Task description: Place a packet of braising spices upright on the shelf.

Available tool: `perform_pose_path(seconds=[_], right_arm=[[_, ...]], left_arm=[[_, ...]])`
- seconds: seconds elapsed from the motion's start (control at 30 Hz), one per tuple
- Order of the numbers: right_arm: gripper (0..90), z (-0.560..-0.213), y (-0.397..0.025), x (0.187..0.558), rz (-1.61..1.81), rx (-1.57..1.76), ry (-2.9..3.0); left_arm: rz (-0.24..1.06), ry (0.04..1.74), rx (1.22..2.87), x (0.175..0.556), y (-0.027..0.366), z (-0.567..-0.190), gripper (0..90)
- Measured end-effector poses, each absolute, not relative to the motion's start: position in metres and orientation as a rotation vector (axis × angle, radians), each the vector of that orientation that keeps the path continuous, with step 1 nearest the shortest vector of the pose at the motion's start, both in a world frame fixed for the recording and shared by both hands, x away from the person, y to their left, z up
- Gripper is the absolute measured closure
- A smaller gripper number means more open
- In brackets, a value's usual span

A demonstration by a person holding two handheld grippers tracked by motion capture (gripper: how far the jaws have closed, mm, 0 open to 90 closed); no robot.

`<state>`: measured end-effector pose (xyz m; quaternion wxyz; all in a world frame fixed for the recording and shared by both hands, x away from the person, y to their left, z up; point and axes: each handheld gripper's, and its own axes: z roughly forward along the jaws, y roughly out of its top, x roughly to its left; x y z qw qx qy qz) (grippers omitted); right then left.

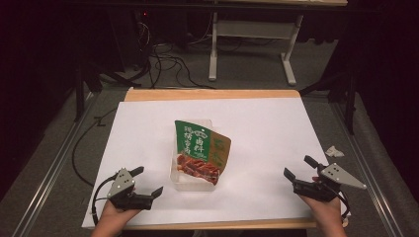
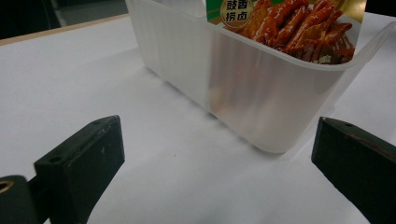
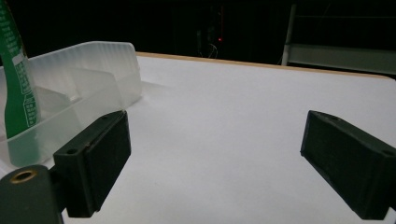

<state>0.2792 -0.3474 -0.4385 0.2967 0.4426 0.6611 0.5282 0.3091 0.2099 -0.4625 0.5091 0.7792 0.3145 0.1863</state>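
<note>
One pouch (image 1: 202, 150), one tray (image 1: 191, 182)

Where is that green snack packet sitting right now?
In the high view, the green snack packet lies in the clear plastic tray near the table's middle, between both gripper hands, closer to the left hand-held gripper.

Tray (image 1: 193, 183) w/ pouch (image 1: 201, 147) blocks centre (sides open).
</note>
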Motion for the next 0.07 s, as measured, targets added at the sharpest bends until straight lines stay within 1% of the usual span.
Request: perform_pose_path(seconds=[0.07], right_arm=[[9.3, -0.4398, -0.3462, 0.2804, 1.409, 1.178, 1.765]], left_arm=[[0.451, 0.756, 1.879, 0.3089, 0.2095, -0.4627, 3.0]])
